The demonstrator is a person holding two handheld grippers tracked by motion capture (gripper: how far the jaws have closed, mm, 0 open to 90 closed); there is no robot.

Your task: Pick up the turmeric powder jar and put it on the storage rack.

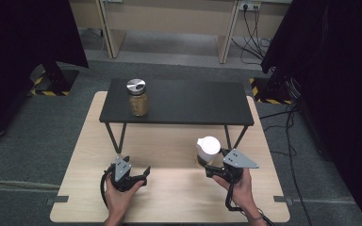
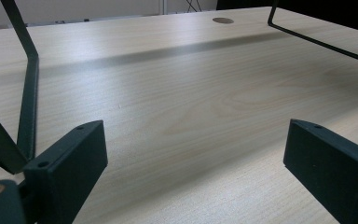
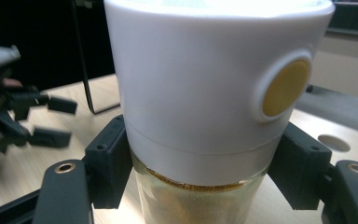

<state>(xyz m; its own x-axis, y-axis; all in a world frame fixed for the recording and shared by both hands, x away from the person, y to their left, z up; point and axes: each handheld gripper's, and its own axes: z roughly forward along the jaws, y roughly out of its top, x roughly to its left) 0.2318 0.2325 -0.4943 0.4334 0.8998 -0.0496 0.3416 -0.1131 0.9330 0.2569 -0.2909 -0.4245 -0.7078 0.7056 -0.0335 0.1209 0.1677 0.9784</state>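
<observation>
Right hand-held gripper [image 3: 200, 172] is clamped on the jar [image 1: 208, 151] below its white lid, probably for carrying; left hand-held gripper [image 1: 133, 177] rests near the tabletop's [image 1: 179, 197] front edge, jaws apart.

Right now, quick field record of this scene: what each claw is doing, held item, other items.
left claw: open, low over the wooden table, holding nothing
right claw: shut on white-capped jar
white-capped jar: glass body with golden contents, round yellow spot on cap, gripped below the cap
black shelf: stands on the table on thin metal legs
silver-lidded jar: upright on the shelf, left end
</observation>
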